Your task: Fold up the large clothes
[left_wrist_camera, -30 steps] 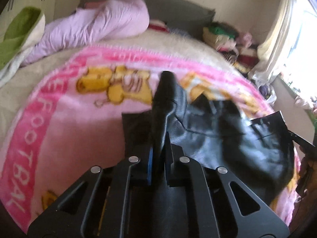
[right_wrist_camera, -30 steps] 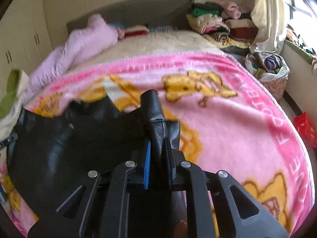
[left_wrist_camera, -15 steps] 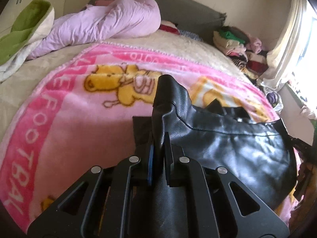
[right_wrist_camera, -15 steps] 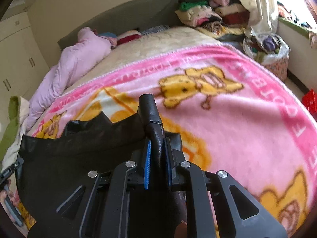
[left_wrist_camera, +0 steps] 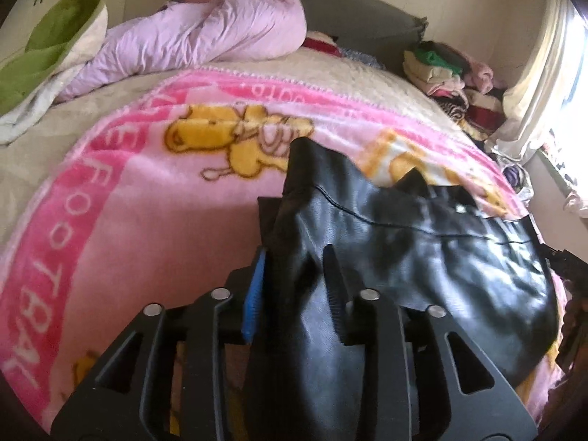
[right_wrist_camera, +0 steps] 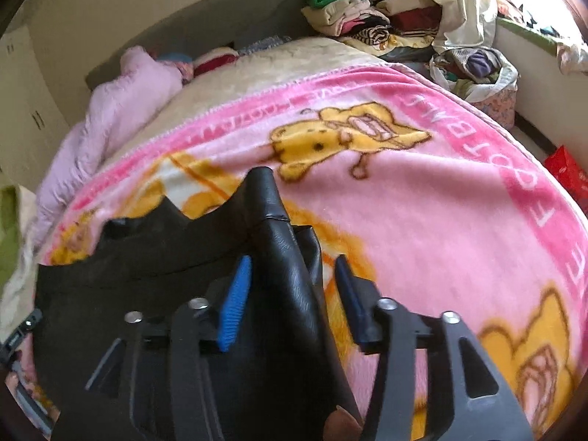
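Across the lower centre and right of the left wrist view, a black leather-look garment (left_wrist_camera: pixel 422 257) lies spread on a pink cartoon-bear blanket (left_wrist_camera: pixel 128 220); the right wrist view shows it at lower left. Both the left gripper (left_wrist_camera: pixel 294 286) and the right gripper (right_wrist_camera: pixel 290 294) have just been opening, their fingers now apart, each with a raised corner of the garment loose between them, pads no longer pressing. Judging by this, the garment is only laid down; further folds seem left, while a stack of clothes (right_wrist_camera: pixel 367 11) sits at upper right.
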A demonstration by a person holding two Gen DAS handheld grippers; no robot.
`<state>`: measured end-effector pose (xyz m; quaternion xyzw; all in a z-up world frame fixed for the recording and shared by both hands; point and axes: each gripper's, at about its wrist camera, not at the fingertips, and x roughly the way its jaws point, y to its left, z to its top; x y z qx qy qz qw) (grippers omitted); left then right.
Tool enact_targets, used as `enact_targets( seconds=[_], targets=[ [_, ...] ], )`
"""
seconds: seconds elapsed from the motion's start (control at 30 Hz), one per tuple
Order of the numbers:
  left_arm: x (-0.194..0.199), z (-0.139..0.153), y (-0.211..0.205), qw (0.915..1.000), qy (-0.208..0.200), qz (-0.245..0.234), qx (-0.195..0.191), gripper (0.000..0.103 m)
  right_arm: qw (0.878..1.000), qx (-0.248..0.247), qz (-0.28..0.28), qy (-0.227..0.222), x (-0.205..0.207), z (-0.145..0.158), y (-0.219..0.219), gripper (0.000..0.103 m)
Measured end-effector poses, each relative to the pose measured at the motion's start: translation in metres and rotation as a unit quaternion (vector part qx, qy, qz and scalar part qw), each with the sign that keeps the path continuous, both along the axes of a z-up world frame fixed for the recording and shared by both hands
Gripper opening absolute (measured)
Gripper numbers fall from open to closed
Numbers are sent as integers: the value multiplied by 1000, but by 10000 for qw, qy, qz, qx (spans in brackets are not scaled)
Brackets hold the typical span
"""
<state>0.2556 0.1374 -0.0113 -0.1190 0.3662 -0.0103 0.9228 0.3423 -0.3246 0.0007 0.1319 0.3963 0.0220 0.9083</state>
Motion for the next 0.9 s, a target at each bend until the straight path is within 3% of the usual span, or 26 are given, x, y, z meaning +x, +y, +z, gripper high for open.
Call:
enact_targets(
  seconds=[0.07, 0.2, 0.27, 0.43, 0.6, 0.67, 0.9],
  targets=[
    [-5, 8, -3, 9999, -104, -17, 99, 46, 9999, 116, 52, -78, -12, 7, -4, 62],
    [-16, 22, -8, 9996, -236, -71, 118, 53, 9996, 227, 100, -108, -36, 14, -8, 68],
    [-24, 27, -9, 9995, -294, -61, 136, 65, 9996, 249, 133, -97, -46, 15, -8, 70],
    [-35, 30, -10, 9996, -264, -66, 96, 78, 9994, 323, 134, -81, -69, 16, -13, 71],
    [-44, 29, -10, 9998, -198, -64, 52, 81, 9991, 381, 128, -124, -90, 20, -19, 72],
    [-49, 28, -10, 9998, -152, -80, 41, 88, 9989, 431, 155, -106, -97, 20, -22, 72],
    [-57, 12, -15, 9997, 201, -122, 115, 89, 9983, 522, 205, 172, -111, 3, -22, 72]
  ],
)
